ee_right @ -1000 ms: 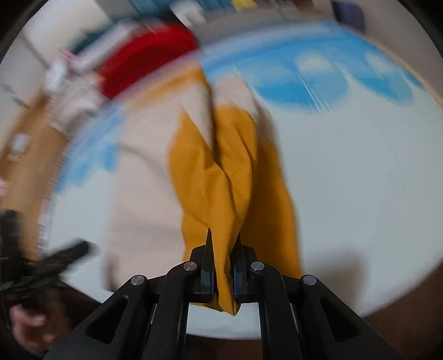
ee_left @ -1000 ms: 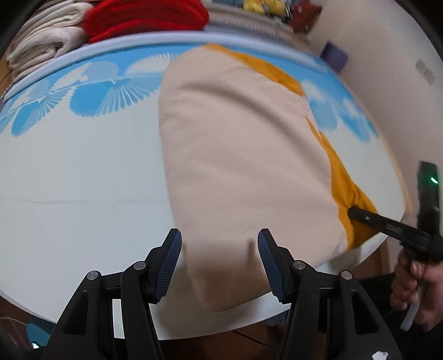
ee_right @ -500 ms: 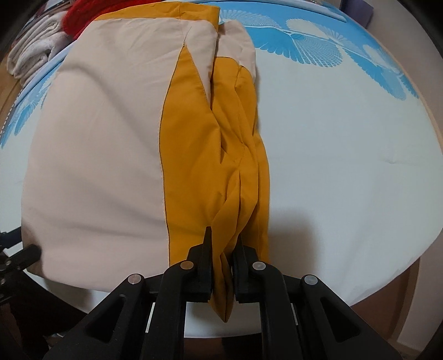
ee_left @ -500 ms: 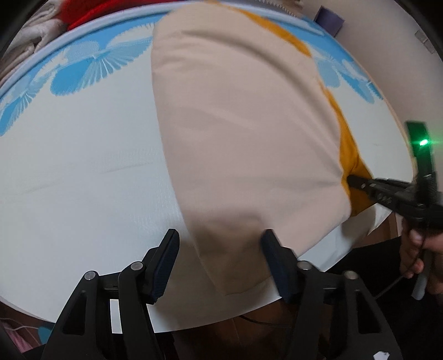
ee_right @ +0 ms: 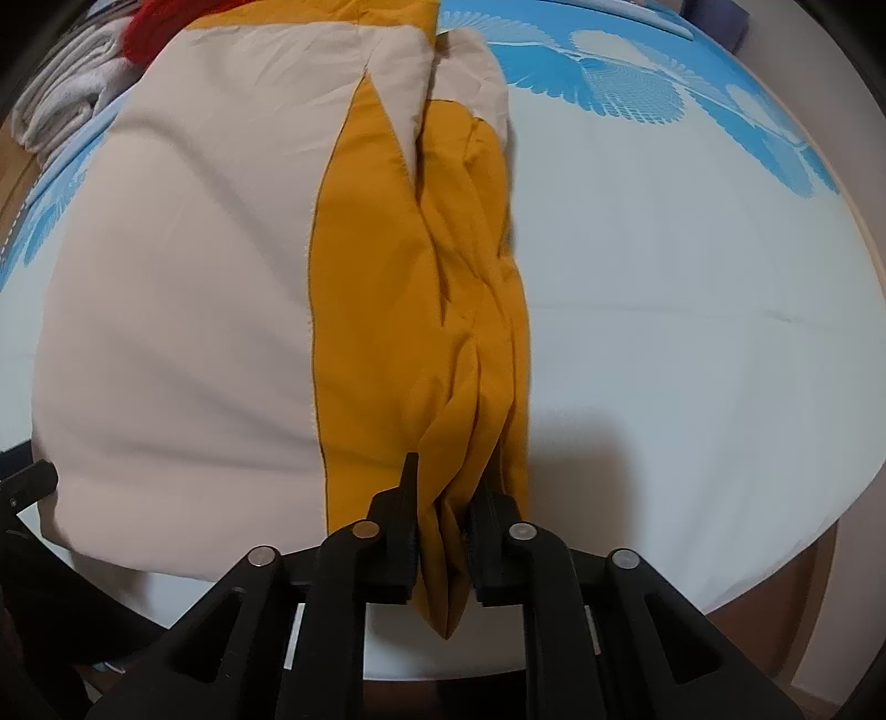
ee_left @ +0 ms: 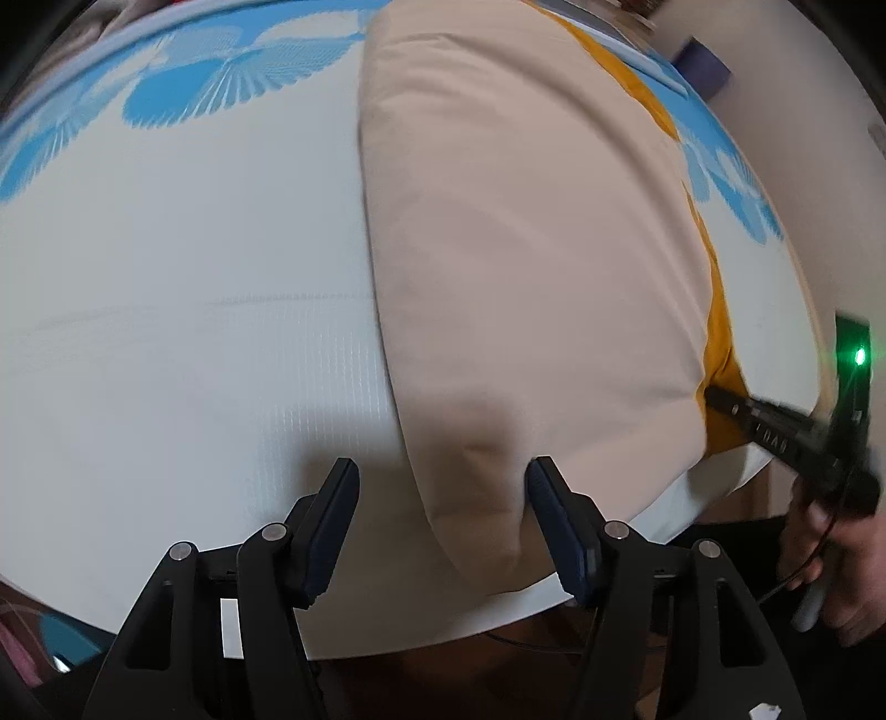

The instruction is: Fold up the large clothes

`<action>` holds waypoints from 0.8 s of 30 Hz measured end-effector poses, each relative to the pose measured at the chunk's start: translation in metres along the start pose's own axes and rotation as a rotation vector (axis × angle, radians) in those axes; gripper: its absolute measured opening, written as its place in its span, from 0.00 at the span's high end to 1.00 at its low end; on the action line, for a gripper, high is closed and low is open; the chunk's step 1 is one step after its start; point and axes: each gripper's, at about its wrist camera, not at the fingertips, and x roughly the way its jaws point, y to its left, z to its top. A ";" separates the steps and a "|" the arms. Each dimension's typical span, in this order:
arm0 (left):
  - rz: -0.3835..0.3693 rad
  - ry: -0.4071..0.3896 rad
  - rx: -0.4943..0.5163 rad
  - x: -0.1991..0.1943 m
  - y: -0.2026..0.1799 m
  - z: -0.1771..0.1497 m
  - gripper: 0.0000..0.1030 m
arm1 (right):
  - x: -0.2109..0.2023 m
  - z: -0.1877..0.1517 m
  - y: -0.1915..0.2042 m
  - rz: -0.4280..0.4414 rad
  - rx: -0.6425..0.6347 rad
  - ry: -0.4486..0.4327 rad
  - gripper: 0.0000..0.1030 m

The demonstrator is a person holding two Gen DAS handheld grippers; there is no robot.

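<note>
A large beige and orange garment lies folded on the table with the white and blue cover. My left gripper straddles its near beige corner. Its jaws are opening; the left pad stands apart from the cloth and the right pad sits at its edge. In the right wrist view the orange panel bunches into a fold running toward me. My right gripper has that fold between its jaws, which are opening while the cloth still fills the gap. The right gripper also shows at the garment's orange corner.
Folded white towels and a red cloth are stacked at the table's far left. A hand holds the right gripper past the table edge. Bare cover lies to the garment's right.
Both grippers have sunk toward the table and the garment has settled flat on it. The left jaws have widened around the beige corner. The right jaws have parted a little on the orange fold.
</note>
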 end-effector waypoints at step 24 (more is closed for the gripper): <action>-0.183 -0.044 -0.290 0.013 0.028 0.032 0.29 | 0.017 0.000 -0.066 0.364 0.283 -0.014 0.35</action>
